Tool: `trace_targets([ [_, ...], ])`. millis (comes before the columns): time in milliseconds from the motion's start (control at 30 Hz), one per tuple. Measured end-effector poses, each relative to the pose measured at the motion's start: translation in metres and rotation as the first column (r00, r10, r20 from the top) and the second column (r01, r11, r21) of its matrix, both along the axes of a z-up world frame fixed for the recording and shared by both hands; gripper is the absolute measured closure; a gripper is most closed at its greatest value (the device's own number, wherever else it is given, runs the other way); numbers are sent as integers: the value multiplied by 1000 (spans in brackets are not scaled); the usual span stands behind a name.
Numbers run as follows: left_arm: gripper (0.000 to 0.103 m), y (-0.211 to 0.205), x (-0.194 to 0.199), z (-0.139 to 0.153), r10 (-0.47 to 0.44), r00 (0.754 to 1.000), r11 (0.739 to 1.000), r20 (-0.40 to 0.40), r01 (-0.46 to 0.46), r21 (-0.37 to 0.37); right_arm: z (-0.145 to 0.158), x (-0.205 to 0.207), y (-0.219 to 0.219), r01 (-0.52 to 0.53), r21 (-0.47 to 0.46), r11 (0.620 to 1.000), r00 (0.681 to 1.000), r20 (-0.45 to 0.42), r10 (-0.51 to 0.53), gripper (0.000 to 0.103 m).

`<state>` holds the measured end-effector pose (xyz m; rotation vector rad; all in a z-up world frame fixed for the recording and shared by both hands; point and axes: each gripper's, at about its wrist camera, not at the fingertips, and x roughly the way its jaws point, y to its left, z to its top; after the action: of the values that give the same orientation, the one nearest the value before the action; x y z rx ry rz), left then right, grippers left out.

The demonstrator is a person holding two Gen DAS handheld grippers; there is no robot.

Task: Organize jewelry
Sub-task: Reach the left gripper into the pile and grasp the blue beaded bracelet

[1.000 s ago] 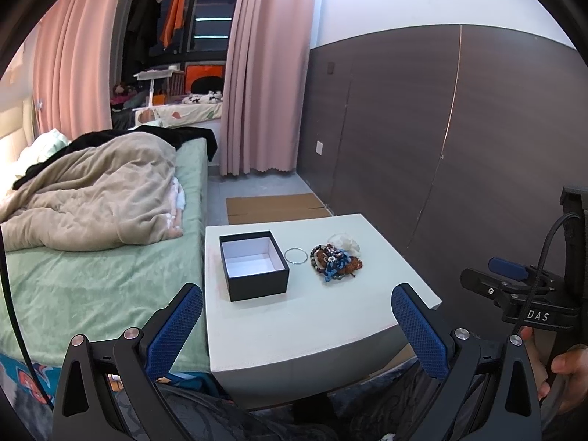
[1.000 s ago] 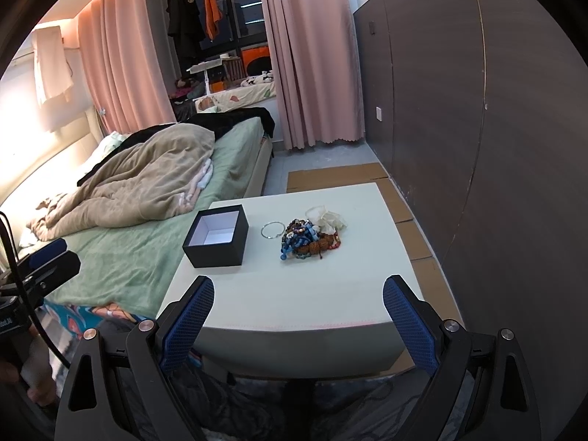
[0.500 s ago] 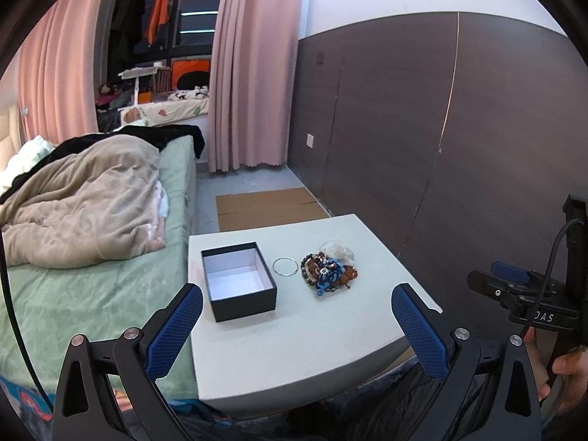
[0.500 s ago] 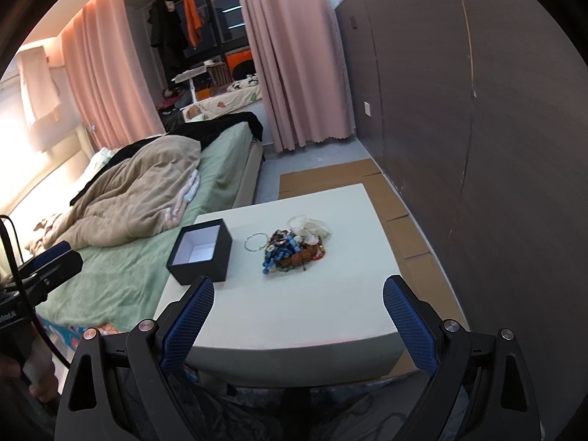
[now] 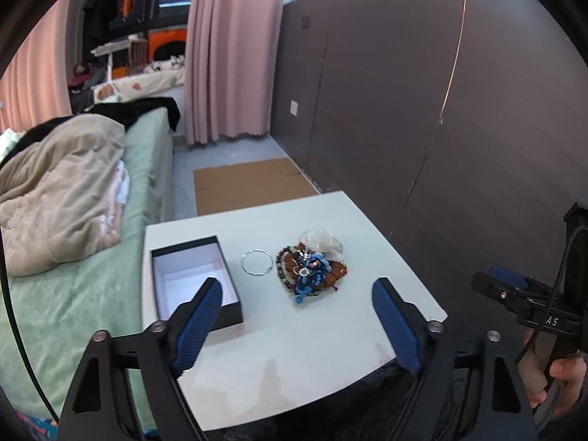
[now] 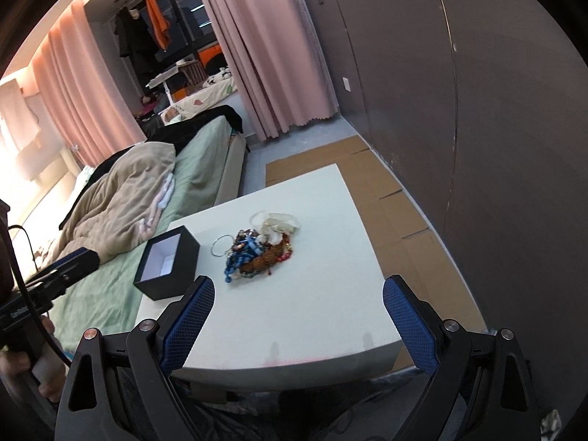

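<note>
An open black box [image 5: 194,279] with a white inside sits on the left of a white table [image 5: 312,338]. A thin silver ring bangle [image 5: 257,261] lies just right of it. A tangled pile of beaded jewelry [image 5: 310,272] in blue, brown and red lies further right, with pale pieces behind. My left gripper [image 5: 297,316] is open and empty over the table's near part. My right gripper [image 6: 299,316] is open and empty near the front edge, with the box [image 6: 169,261], bangle [image 6: 221,245] and pile [image 6: 257,253] ahead.
A bed with a green sheet [image 5: 73,294] and a beige quilt [image 5: 55,198] borders the table's left side. A dark panelled wall [image 5: 441,110] runs along the right. Flat cardboard [image 5: 250,183] lies on the floor behind the table. Pink curtains [image 5: 228,55] hang at the back.
Both grippers have moved forward and down toward the table, so the box and jewelry look larger and closer. Both stay open. Nothing on the table has moved.
</note>
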<state>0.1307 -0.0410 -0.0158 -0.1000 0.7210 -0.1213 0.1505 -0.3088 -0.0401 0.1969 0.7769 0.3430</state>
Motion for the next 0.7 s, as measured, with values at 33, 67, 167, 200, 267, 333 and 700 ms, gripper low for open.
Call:
trace_targets([
  [33, 25, -1, 5, -3, -5, 1000, 1000, -10, 5, -2, -3, 4, -1, 3, 4, 1000, 1000, -7, -2, 10],
  [67, 26, -3, 11, -7, -10, 1000, 1000, -23, 10, -6, -5, 8, -2, 3, 8, 1000, 1000, -13, -3, 10],
  [167, 30, -7, 27, -17, -18, 998, 1000, -55, 17, -13, -13, 19, -5, 2, 22, 1000, 1000, -30, -2, 10],
  [200, 31, -9, 33, -22, -21, 997, 1000, -69, 20, -15, -15, 22, -6, 1, 26, 1000, 999, -35, 0, 10],
  [267, 34, -12, 45, -30, -27, 995, 1000, -91, 26, -15, -20, 28, -6, -2, 29, 1000, 999, -44, 3, 10],
  [333, 39, -15, 56, -38, -37, 992, 999, -117, 35, -18, -25, 35, -7, -4, 35, 999, 999, -54, 6, 10],
  [700, 51, -31, 108, -82, -89, 967, 996, -237, 88, -19, -58, 74, -10, 6, 80, 997, 994, -112, 3, 15],
])
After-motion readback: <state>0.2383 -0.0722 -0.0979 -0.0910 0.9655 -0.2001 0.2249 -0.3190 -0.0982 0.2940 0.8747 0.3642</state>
